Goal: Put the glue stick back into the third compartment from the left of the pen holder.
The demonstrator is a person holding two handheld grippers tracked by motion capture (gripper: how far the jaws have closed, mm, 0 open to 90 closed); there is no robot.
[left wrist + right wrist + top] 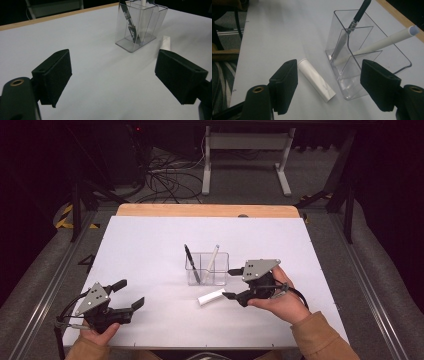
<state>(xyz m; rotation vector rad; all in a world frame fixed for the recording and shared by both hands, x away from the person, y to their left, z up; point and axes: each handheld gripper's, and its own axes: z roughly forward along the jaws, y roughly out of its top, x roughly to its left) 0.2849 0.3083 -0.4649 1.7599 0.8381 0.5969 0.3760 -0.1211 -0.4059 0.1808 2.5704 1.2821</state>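
A clear plastic pen holder (207, 268) (140, 27) (362, 60) stands mid-table, split into compartments. A black pen (191, 262) (358, 15) leans in one compartment and a white pen (212, 257) (384, 42) leans in another. A short white tube (211, 297) (165, 43) (317, 80) lies flat on the white table (150, 250) in front of the holder. My right gripper (229, 283) (329, 85) is open just right of the tube and holder, jaws apart with nothing between them. My left gripper (129, 293) (117, 77) rests open near the table's front left, far from the holder.
The table's wooden far edge (207, 210) runs behind the white sheet. Beyond it on the floor lie tangled cables (165, 177) and a white desk frame (245, 155). Metal rails (50, 280) run along both sides of the table.
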